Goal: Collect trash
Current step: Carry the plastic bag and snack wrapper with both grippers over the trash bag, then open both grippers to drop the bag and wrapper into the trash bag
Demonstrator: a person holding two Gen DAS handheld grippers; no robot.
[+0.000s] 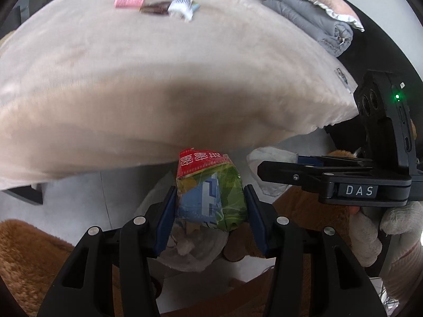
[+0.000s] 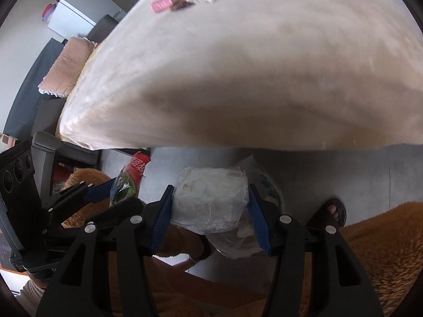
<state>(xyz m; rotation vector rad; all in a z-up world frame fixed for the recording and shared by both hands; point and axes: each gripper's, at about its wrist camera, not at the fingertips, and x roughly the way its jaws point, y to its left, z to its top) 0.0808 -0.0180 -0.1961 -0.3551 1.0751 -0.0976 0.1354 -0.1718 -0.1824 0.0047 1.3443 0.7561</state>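
Left gripper (image 1: 210,203), lower centre of frame, is clamped on a crumpled red, green and blue snack wrapper (image 1: 210,192). Right gripper (image 2: 210,206) is clamped on a crumpled clear plastic bag (image 2: 211,198). Further wrappers (image 1: 158,2) lie blurred on the beige bed (image 1: 158,84) at upper left; their print is illegible. Whatever lies beneath both grippers is largely hidden.

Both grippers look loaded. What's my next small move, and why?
Probably lower both loads toward the white bag below: the left gripper grips a snack wrapper, the right gripper a crumpled plastic wad. More wrappers remain on the bed.
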